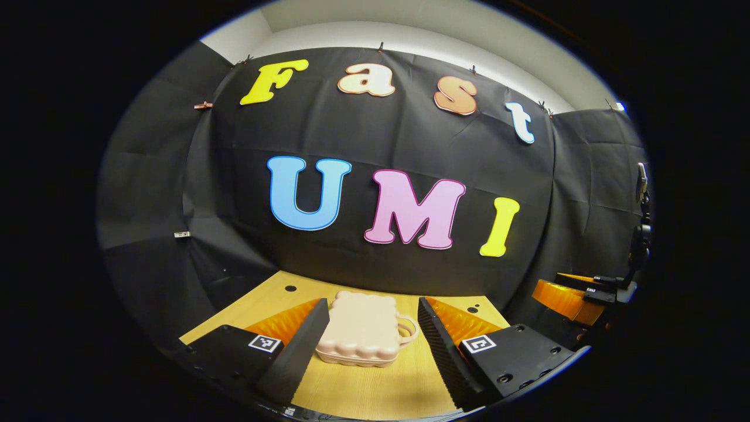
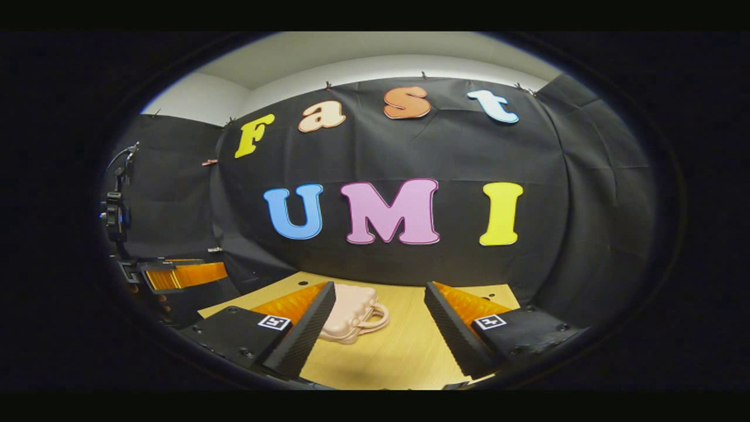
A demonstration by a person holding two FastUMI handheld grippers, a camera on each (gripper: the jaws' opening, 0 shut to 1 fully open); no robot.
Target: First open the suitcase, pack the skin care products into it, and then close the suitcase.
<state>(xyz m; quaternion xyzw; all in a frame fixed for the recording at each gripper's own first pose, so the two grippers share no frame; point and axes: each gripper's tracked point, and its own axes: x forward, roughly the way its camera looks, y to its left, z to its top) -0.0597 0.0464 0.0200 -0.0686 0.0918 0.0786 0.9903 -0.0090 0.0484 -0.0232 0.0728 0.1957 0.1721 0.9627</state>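
Observation:
A small pale pink suitcase (image 1: 363,328) with a scalloped shell lies flat and closed on the wooden table (image 1: 381,392), its loop handle pointing right. My left gripper (image 1: 369,346) is open, held above the table in front of the case, which sits between its fingers farther off. In the right gripper view the same suitcase (image 2: 348,319) lies left of centre, partly behind the left finger. My right gripper (image 2: 378,337) is open with nothing between its fingers. The other gripper appears at the far right edge (image 1: 592,287) of the left gripper view and at the far left edge (image 2: 170,272) of the right gripper view.
The black cloth wall (image 1: 381,252) rises right behind the table's far edge. Small dark holes (image 1: 290,288) dot the tabletop near the back. Bare wood (image 2: 398,351) lies to the right of the suitcase.

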